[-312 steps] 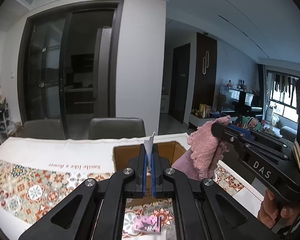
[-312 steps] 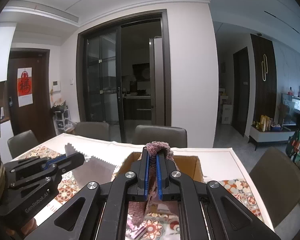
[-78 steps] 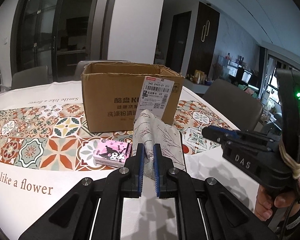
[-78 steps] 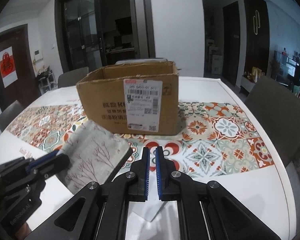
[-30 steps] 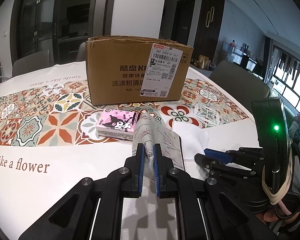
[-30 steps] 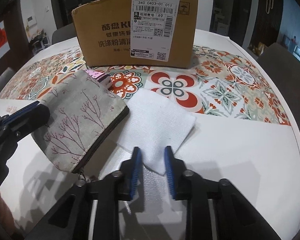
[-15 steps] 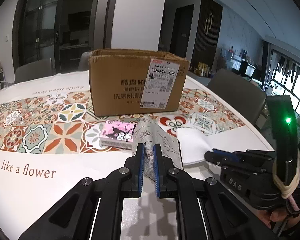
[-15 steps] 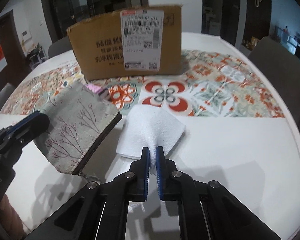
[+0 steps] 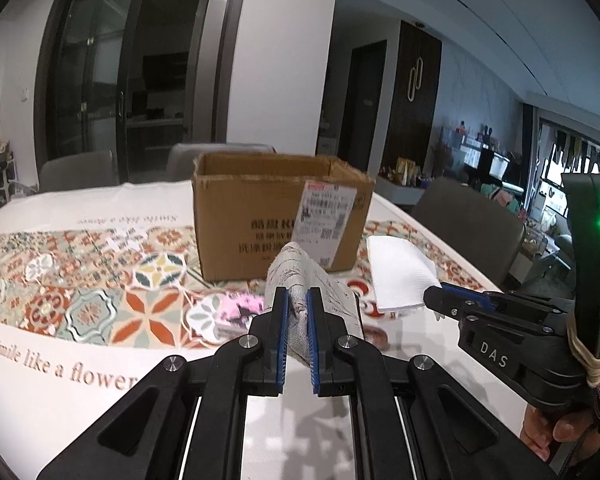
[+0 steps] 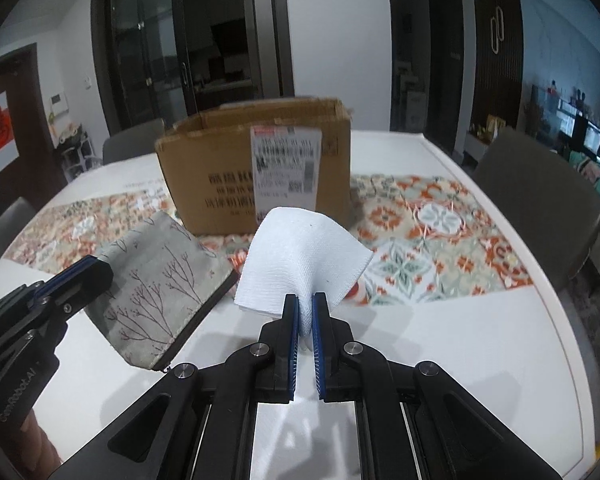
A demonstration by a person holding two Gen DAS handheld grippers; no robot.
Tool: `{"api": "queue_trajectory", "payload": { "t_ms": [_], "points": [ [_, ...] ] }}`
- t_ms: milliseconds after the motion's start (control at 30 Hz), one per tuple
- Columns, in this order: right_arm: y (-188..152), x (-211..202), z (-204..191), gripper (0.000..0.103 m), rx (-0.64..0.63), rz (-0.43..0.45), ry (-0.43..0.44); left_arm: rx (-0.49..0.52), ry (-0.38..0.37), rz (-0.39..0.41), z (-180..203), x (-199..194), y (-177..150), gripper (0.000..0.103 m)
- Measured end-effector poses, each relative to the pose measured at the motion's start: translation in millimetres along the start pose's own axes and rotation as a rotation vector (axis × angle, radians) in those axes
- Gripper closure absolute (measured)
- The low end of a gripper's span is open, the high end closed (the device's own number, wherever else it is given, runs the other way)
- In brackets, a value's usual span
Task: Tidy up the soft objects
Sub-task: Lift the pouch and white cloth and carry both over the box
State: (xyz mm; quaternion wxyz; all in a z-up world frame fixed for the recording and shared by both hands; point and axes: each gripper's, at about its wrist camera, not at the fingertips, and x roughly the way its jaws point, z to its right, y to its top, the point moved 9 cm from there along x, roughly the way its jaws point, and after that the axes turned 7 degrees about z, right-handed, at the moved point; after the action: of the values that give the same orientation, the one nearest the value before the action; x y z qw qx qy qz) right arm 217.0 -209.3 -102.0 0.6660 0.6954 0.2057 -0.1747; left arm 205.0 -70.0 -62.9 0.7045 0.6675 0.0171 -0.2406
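Observation:
My left gripper (image 9: 297, 300) is shut on a grey fabric pouch (image 9: 296, 276) printed with bare trees, held above the table; in the right wrist view the same pouch (image 10: 156, 280) hangs at the left from the left gripper (image 10: 86, 270). My right gripper (image 10: 305, 304) is shut on a folded white cloth (image 10: 300, 260), lifted off the table. The left wrist view has this white cloth (image 9: 398, 274) at the right, pinched by the right gripper (image 9: 440, 300). An open cardboard box (image 9: 280, 216) stands behind both items.
A small pink packet (image 9: 238, 312) lies on the patterned tablecloth (image 9: 80, 280) just before the box. Grey chairs (image 10: 540, 200) stand around the table. The table edge (image 10: 560, 320) curves along the right side. A hand (image 9: 556, 436) holds the right gripper's handle.
The right gripper shut on the white cloth's corner and raised it off the table. The left gripper rose too, carrying the pouch. The box's open top has come into view.

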Motion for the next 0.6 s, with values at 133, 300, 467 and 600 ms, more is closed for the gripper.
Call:
{"api": "queue_trajectory", "payload": {
  "t_ms": [133, 300, 467, 600],
  "points": [
    [20, -8, -5, 0.095, 0.004, 0.054, 0.012, 0.008, 0.011, 0.043, -4, -4, 16, 0.094],
    [43, -18, -10, 0.095, 0.01, 0.117, 0.023, -0.003, 0.013, 0.077, -9, -8, 35, 0.095],
    [65, -27, -18, 0.095, 0.006, 0.171, 0.045, 0.005, 0.029, 0.114, -13, -12, 57, 0.095],
    [81, -32, -23, 0.095, 0.0, 0.211, 0.058, 0.002, 0.032, 0.131, -15, -13, 71, 0.095]
  ]
}}
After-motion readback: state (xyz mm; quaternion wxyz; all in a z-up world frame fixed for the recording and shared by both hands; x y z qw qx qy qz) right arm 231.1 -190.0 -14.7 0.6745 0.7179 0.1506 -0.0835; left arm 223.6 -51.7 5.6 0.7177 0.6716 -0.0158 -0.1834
